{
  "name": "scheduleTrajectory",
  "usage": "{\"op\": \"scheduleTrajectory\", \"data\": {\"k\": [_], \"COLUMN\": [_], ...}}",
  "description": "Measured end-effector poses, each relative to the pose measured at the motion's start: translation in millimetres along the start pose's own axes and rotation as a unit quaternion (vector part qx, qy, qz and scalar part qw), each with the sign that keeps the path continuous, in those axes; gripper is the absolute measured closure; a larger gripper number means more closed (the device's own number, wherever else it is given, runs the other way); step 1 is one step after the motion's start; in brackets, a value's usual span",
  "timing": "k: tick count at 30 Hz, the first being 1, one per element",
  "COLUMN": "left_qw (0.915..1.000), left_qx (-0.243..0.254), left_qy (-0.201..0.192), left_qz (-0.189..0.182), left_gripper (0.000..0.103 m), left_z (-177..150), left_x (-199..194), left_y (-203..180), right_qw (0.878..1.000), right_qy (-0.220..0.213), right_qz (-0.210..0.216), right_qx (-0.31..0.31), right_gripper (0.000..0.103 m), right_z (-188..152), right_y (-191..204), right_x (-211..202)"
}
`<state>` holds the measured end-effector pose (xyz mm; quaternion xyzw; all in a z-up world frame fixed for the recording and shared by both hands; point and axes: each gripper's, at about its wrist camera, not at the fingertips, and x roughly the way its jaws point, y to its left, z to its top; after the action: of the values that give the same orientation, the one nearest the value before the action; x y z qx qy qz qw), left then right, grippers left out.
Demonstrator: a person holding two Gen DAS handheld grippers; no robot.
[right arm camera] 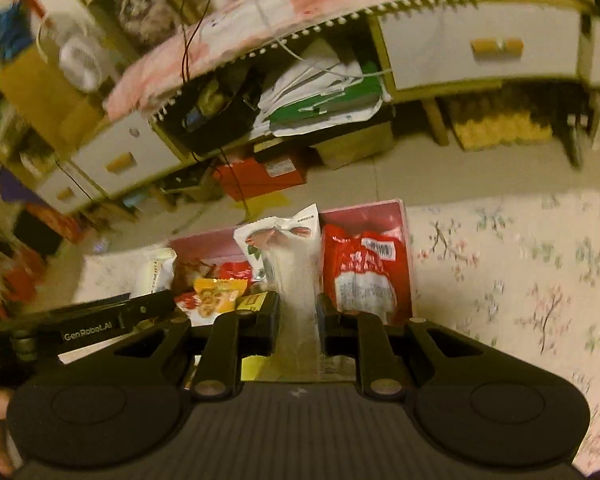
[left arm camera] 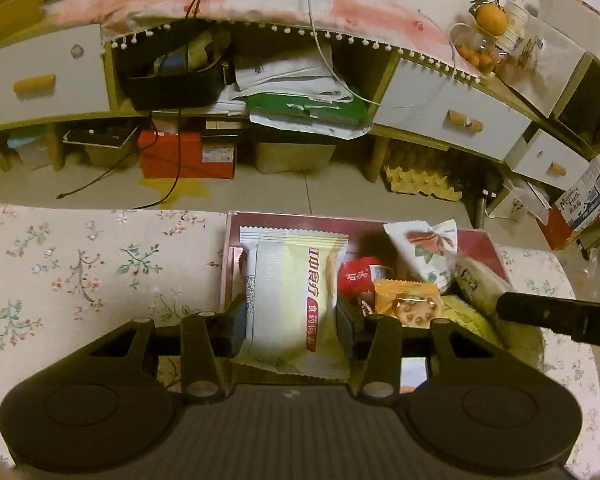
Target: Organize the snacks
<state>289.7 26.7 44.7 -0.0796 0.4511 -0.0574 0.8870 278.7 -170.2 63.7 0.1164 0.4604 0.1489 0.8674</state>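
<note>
Cream biscuit packet (left arm camera: 296,292) clamped in left gripper (left arm camera: 292,316), clear-wrapped snack (right arm camera: 298,280) pinched in right gripper (right arm camera: 299,316), both over red box (left arm camera: 480,240); next: release inside.

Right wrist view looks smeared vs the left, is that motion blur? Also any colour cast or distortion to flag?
Right wrist: yes, the cabinet and red packet are streaked, while the right gripper itself stays crisp, so it reads as motion blur. Left wrist: sharp, print on the white packet legible. Both: warm yellow cast, strong fisheye bending the cabinet edge, dark corners.
</note>
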Motion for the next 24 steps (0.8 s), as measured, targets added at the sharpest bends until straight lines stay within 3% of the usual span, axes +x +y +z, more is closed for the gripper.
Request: {"op": "scheduleTrajectory", "data": {"k": [2, 9, 13, 18, 21, 24], "left_qw": [1.0000, 0.9996, 0.9997, 0.9994, 0.9987, 0.9969], "left_qx": [-0.003, -0.007, -0.002, 0.003, -0.017, -0.040], "left_qy": [-0.001, -0.016, -0.018, -0.033, -0.047, -0.062], "left_qz": [-0.008, -0.022, -0.015, -0.004, 0.009, 0.030], "left_gripper": [0.049, 0.032, 0.032, 0.032, 0.032, 0.032], "left_z": [0.6, -1.8, -5.3, -23.9, -42.3, -69.2], "left_x": [-0.1, -17.7, -32.0, -76.3, -109.8, -144.9], "left_y": [2.6, 6.4, 8.8, 5.4, 0.4, -9.0], "right_qw": [1.000, 1.000, 1.000, 0.999, 0.999, 0.997], "right_qy": [0.004, -0.004, -0.008, -0.010, -0.010, -0.011], "right_qz": [-0.001, 0.006, 0.001, -0.025, -0.033, -0.054], "right_qx": [-0.008, 0.007, 0.014, -0.022, -0.029, -0.052], "right_gripper": [0.074, 0.069, 0.067, 0.063, 0.059, 0.048], "right_z": [-1.1, 4.7, 2.2, -19.4, -38.3, -59.9], "right_y": [2.1, -4.0, -2.2, 15.9, 30.2, 48.9], "right_x": [2.6, -13.2, -24.5, -51.0, -72.0, -93.0]}}
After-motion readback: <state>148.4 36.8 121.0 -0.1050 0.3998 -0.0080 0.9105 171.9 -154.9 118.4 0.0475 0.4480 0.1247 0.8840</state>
